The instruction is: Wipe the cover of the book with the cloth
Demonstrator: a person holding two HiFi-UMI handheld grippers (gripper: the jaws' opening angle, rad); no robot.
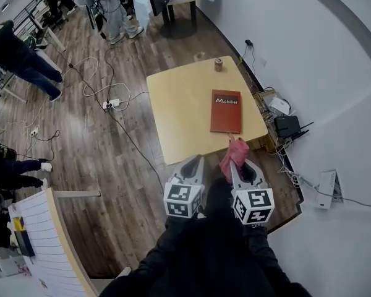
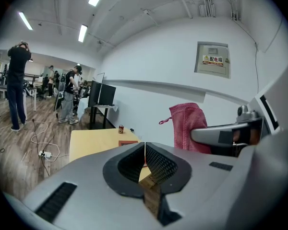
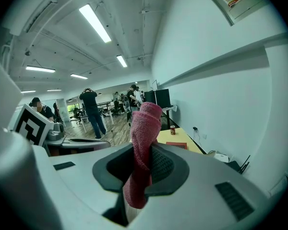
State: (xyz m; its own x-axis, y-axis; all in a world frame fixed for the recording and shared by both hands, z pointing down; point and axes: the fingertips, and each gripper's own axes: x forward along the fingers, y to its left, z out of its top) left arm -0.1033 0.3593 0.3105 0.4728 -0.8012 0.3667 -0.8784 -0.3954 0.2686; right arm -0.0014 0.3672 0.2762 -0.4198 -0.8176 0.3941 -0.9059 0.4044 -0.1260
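A dark red book (image 1: pixel 226 111) lies flat on the right half of a square yellow table (image 1: pixel 179 110); it is small and far off in the left gripper view (image 2: pixel 128 142) and the right gripper view (image 3: pixel 176 145). Both grippers hang side by side short of the table's near edge. My right gripper (image 1: pixel 233 166) is shut on a pink cloth (image 1: pixel 236 151), which stands up out of the jaws (image 3: pixel 146 128) and also shows from the left gripper (image 2: pixel 187 123). My left gripper (image 1: pixel 196 161) is shut, its pads touching with nothing between them (image 2: pixel 145 150).
A small can (image 1: pixel 219 64) stands at the table's far edge. Cables and a power strip (image 1: pixel 113 103) lie on the wood floor left of the table. A black box (image 1: pixel 288 126) and wires sit by the white wall on the right. People stand at the far left.
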